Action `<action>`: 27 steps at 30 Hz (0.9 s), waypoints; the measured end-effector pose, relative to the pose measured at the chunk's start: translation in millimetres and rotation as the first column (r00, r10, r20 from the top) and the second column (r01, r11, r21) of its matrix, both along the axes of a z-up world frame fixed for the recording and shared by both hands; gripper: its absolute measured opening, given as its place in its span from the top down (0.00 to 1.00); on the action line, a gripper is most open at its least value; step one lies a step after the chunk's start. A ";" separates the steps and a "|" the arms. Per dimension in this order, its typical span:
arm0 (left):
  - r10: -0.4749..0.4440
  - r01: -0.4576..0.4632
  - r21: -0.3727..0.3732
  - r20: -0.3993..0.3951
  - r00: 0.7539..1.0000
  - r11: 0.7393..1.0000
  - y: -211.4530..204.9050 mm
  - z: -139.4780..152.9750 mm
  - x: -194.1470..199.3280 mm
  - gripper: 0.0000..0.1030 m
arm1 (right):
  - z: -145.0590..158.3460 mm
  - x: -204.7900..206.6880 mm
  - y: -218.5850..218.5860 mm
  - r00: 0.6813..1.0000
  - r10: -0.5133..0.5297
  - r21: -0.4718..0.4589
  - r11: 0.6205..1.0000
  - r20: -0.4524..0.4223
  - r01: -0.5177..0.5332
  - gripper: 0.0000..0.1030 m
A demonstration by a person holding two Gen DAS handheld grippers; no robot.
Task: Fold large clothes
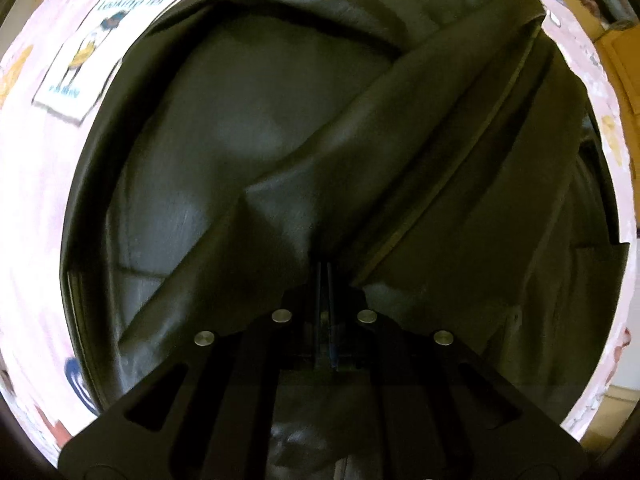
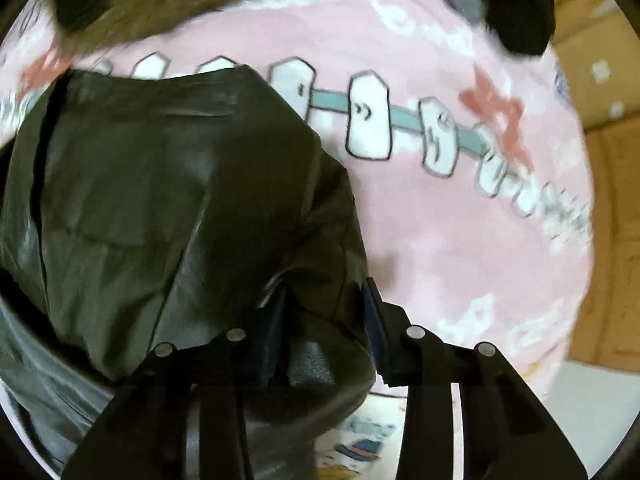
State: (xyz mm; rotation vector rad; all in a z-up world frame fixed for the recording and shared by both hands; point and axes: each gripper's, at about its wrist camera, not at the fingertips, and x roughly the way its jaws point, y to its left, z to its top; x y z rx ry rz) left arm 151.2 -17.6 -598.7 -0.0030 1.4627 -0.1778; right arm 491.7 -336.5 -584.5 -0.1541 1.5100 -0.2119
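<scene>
A pink bed sheet printed with cartoon pictures (image 2: 460, 240) fills the background of both views. On it lies the large black leather-like jacket (image 1: 240, 152), which takes the whole middle of the left view and the left half of the right view. The left tool (image 1: 325, 280) is clenched on a raised fold of the jacket at the lower centre. The right tool (image 2: 326, 312) has its jaws apart around a bunch of the jacket, probably not yet pinching it; blur makes this unsure. The step seems a fold across the body. Next, both tools should carry their edges over together and lay them flat.
</scene>
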 end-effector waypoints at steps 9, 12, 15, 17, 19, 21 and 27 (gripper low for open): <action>-0.029 0.029 0.024 -0.012 1.000 0.999 2.7 -6.5 17.1 0.95 | -0.5 29.7 -36.8 0.971 -0.196 0.147 0.974 0.139 0.175 0.91; -0.029 0.029 0.024 -0.019 0.999 0.999 4.9 -2.9 18.4 0.95 | 32.1 7.3 -42.3 0.960 -0.160 0.257 0.962 0.231 0.098 0.89; -0.007 0.008 0.043 -0.019 1.000 0.999 12.5 4.3 26.4 0.95 | 64.8 -31.1 -43.3 0.951 -0.119 0.365 0.931 0.285 0.007 0.87; 0.019 -0.018 0.072 -0.011 1.000 0.997 9.2 8.5 31.3 0.95 | 79.0 -63.4 -42.0 0.945 -0.098 0.404 0.914 0.313 -0.039 0.86; 0.045 -0.045 0.105 -0.003 0.999 0.994 12.7 16.3 25.8 0.95 | 72.2 -83.4 -36.6 0.954 -0.061 0.434 0.897 0.293 -0.076 0.84; 0.055 -0.053 0.095 -0.016 0.998 0.994 15.0 14.6 25.0 0.95 | 54.1 -84.3 -18.5 0.971 -0.035 0.434 0.898 0.236 -0.073 0.82; -0.085 0.085 0.165 -0.009 0.996 0.983 -10.8 9.9 5.3 0.95 | -28.8 -26.5 0.6 0.985 -0.121 0.363 0.929 0.124 0.069 0.87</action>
